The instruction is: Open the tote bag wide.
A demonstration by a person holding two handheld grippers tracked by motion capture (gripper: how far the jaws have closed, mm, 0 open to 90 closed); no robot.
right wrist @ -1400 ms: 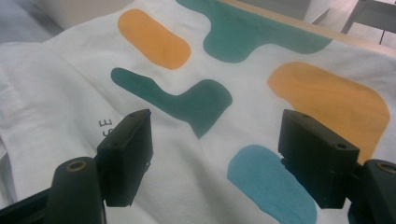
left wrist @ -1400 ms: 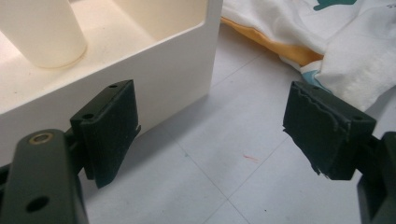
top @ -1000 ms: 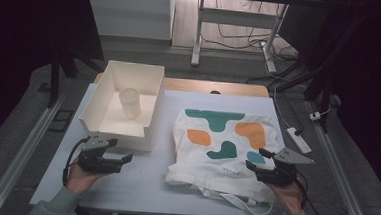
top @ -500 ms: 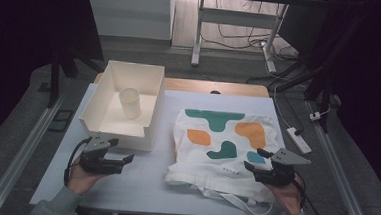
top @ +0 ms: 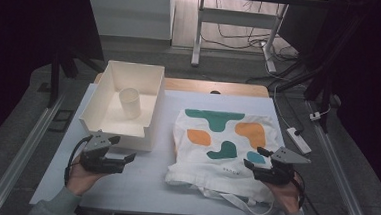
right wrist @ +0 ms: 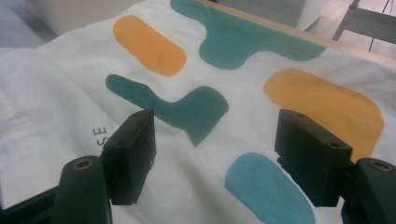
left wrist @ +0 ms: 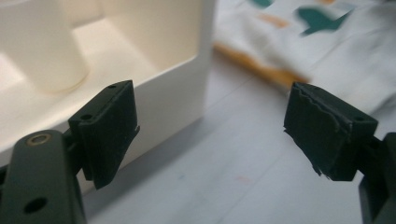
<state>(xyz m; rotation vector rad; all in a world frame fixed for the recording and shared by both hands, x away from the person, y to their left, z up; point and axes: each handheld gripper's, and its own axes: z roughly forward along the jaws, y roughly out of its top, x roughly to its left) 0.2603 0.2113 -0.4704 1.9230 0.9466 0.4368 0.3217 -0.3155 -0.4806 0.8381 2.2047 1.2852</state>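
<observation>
A white cloth tote bag (top: 221, 144) printed with teal and orange blobs lies flat on the right half of the white table (top: 138, 184). Its straps (top: 235, 199) trail toward the front edge. My right gripper (top: 254, 157) hovers over the bag's near right corner. In the right gripper view its jaws stand open (right wrist: 215, 154) over the printed cloth (right wrist: 196, 112), with nothing between them. My left gripper (top: 124, 151) stands open just in front of a white open box (top: 152, 92). In the left gripper view its jaws (left wrist: 210, 130) frame the box's near corner (left wrist: 187, 79).
Inside the box stands a pale cup (top: 129, 103), also seen as the cup (left wrist: 42, 51) in the left gripper view. A wooden table edge (top: 215, 86) runs along the back. A power strip (top: 296, 140) lies on the floor at the right, and metal rails (top: 20, 157) flank the table.
</observation>
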